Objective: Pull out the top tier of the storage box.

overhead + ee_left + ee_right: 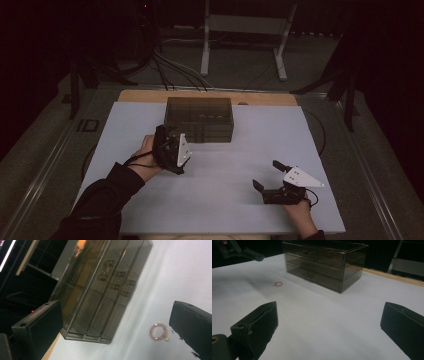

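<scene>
Left gripper (172,150): jaws spread wide, nothing between them; held just in front of the drawer box's near left corner, tipped on its side.
Bracelet (158,332): small pink bead ring with gold spacers, flat on the white mat (240,150); in the left gripper view it lies just inside the right-hand jaw, close ahead of the tips.
Axis: a round loop, so no long axis to line up with; either jaw direction should do.
Nearer hand: left, by a good margin, I judge.
Right gripper (270,176): jaws apart and empty, low over the mat near the front right, well apart from the bracelet.
Drawer box (200,119): smoky see-through chest, drawers all shut; contents too dim to tell.
</scene>
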`<state>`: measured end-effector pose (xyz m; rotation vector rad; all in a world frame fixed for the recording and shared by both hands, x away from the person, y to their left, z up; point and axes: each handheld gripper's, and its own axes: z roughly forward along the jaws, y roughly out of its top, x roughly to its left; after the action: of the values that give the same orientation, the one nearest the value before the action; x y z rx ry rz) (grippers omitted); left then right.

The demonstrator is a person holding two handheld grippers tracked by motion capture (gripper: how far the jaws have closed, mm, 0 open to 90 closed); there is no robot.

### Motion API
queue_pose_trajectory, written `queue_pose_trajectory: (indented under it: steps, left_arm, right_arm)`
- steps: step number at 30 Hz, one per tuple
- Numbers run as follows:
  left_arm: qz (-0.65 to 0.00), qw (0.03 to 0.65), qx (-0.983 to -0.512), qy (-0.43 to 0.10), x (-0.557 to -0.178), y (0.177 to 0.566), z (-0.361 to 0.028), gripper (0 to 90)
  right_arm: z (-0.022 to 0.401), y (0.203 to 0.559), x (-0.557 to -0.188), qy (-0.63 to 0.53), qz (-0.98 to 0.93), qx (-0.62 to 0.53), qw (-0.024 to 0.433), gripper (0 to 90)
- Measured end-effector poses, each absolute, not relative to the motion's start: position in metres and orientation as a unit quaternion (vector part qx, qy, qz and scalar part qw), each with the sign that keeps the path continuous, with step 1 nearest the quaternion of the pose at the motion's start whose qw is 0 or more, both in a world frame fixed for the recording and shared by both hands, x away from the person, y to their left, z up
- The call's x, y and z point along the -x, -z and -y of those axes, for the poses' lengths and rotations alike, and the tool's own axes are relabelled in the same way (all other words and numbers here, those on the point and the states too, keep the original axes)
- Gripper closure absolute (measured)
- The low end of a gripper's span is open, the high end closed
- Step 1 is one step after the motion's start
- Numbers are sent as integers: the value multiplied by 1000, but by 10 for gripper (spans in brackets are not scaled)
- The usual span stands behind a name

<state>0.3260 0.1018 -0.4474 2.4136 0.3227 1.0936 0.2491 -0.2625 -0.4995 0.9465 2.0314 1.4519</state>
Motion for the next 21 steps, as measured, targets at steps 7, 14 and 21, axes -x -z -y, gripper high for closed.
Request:
queue_pose_trajectory:
  steps: [7,14,21]
  left_arm:
    - [-112,201,-881,-414,-327,449,-93,0]
    - [-107,175,-873,-442,-329,454,-81,0]
    - [-89,147,-874,-456,-329,459,-71,0]
  right_arm:
    - [263,500,-249,-529,-739,-345,234,15]
    - [263,499,-249,-530,-738,-345,234,15]
    - [263,499,-249,-531,-738,-346,233,15]
